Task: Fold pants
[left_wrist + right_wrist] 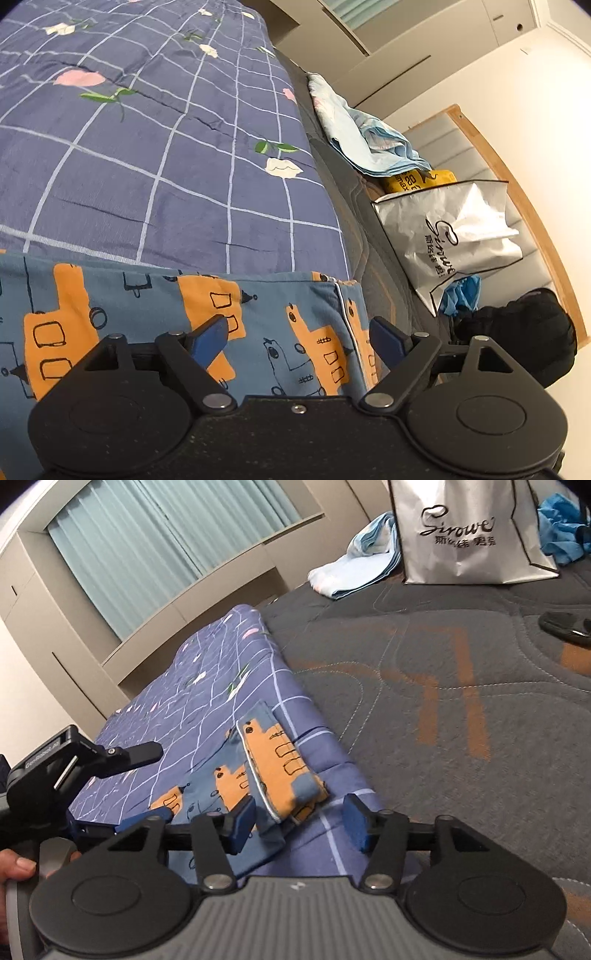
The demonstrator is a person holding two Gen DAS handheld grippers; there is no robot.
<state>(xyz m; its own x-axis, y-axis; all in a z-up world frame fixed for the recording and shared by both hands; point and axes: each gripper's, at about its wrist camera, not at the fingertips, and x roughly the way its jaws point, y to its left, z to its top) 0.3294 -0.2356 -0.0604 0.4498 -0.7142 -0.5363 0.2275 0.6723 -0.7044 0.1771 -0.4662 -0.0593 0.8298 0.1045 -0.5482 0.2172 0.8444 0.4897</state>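
The pants (155,317) are blue with orange printed shapes and lie on a purple checked quilt (155,147). In the left wrist view they fill the lower left, with a white-piped edge on the right. My left gripper (299,338) is open just above them, holding nothing. In the right wrist view the pants (266,771) lie folded over, with a raised cuff edge. My right gripper (299,823) is open around the near end of that fold. The left gripper (122,821) shows at the far left of the right wrist view.
A silver shopping bag (454,236) (469,531) stands on the grey mattress (461,686). A light blue cloth (365,140) (358,561) lies beside it. A black bag (524,332) sits by the wooden headboard (517,192). A black object (565,624) lies at right.
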